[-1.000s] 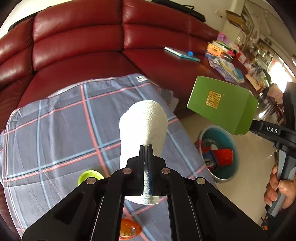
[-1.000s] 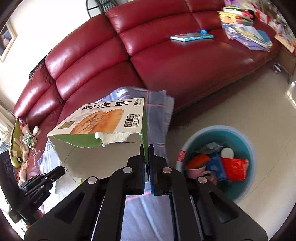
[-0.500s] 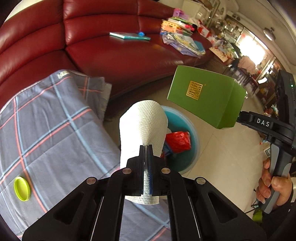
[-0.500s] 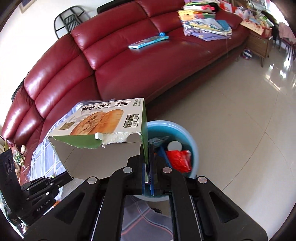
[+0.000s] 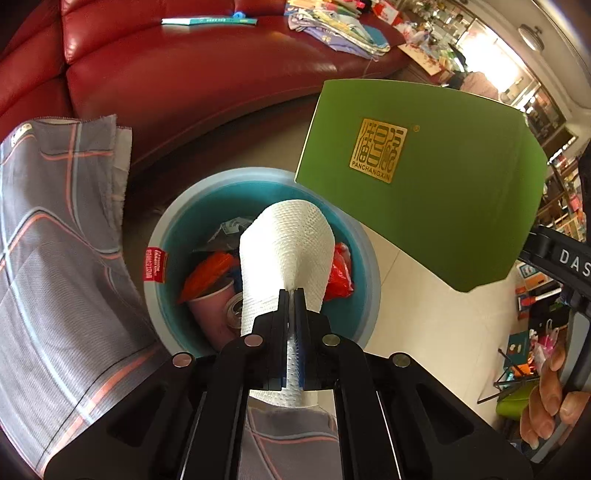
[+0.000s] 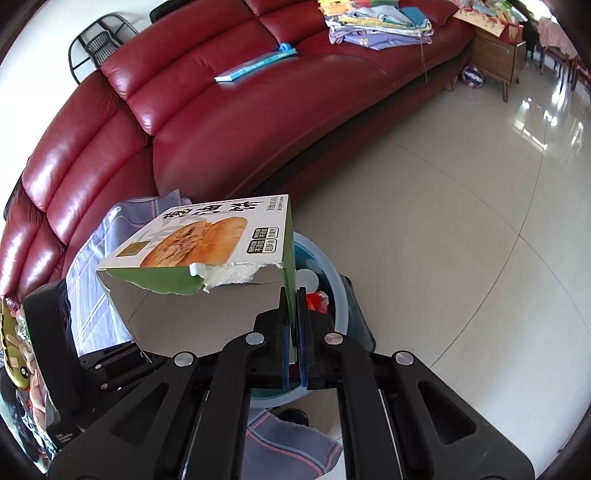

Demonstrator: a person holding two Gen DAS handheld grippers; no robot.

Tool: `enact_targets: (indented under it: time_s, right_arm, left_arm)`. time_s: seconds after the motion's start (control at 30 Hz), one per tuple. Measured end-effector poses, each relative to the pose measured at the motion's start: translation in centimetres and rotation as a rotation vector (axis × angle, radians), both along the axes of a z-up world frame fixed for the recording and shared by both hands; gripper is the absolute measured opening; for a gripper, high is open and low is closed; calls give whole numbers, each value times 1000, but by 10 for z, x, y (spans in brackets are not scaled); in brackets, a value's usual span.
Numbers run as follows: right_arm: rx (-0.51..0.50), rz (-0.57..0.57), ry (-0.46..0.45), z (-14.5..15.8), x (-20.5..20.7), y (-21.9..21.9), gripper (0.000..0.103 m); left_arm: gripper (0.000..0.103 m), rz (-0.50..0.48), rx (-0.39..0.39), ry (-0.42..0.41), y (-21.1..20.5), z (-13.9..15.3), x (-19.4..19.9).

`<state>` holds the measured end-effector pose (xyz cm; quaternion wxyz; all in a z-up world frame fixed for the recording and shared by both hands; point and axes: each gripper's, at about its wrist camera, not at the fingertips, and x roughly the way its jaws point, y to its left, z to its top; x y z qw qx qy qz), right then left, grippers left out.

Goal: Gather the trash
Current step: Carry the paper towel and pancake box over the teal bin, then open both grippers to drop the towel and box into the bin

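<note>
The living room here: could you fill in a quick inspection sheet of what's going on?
Surface: pale tiled floor; checked cloth beside the bin.
Job's things: paper towel and torn green box, both above the blue bin, which holds wrappers and a cup.
Clutter: book and folded laundry on the red sofa.
Grippers: left gripper shut on paper towel; right gripper shut on box.
Cables: nothing seen.
Surroundings: wooden cabinet, shelves.

"PANCHANGXIN" is being shown in gold under a seal of characters on the green box (image 5: pixel 424 184). "DAS" is being displayed in white on the black right gripper (image 5: pixel 569 258). A red label (image 5: pixel 155 264) on the bin's near left wall is carrying print too small to be read.
</note>
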<state>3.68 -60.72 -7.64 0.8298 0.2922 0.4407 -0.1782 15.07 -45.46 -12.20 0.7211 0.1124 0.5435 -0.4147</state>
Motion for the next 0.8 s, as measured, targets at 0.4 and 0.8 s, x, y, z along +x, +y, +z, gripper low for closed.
enact_targets:
  time_s: [0.4,0.8]
  right_arm:
    - [25,29,40,-26,25,4,4]
    - [32,109,86,-40,48,37,54]
  left_arm:
    - [65,72,52,-2,17,-23,18]
    - [97,151,-3,-41,78,11,13]
